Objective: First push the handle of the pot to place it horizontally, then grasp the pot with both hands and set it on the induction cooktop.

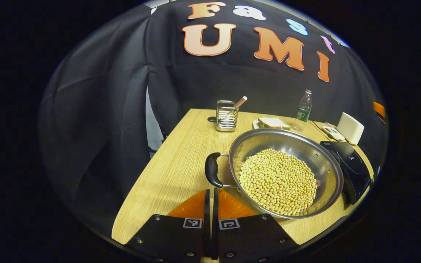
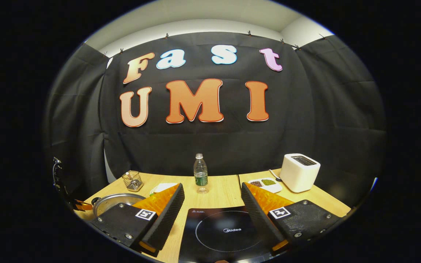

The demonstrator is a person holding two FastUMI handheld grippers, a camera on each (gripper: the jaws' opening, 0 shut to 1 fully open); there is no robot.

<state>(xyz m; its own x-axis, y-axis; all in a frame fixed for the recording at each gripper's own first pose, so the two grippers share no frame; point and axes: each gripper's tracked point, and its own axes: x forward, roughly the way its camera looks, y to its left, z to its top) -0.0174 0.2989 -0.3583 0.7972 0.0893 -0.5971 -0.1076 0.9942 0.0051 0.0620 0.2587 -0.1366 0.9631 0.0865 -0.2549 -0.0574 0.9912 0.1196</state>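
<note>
A steel pot (image 1: 323, 164) full of pale yellow beans (image 1: 278, 180) stands on the wooden table (image 1: 181, 164). Its black side handle (image 1: 212, 169) points left in the left gripper view. My left gripper (image 1: 211, 191) is shut with nothing in it, its tips just below the near end of that handle; whether they touch it I cannot tell. The black induction cooktop (image 1: 351, 166) lies right beside the pot. In the right gripper view my right gripper (image 2: 212, 188) is open above the cooktop (image 2: 221, 230), with the pot's rim (image 2: 117, 199) to the left behind one finger.
At the table's back are a wire utensil holder (image 1: 227, 116), a plate with a sandwich (image 1: 273, 123), a water bottle (image 2: 200, 173), a white toaster (image 2: 300, 171) and a small divided dish (image 2: 266, 183). Black cloth walls close in the table on all sides.
</note>
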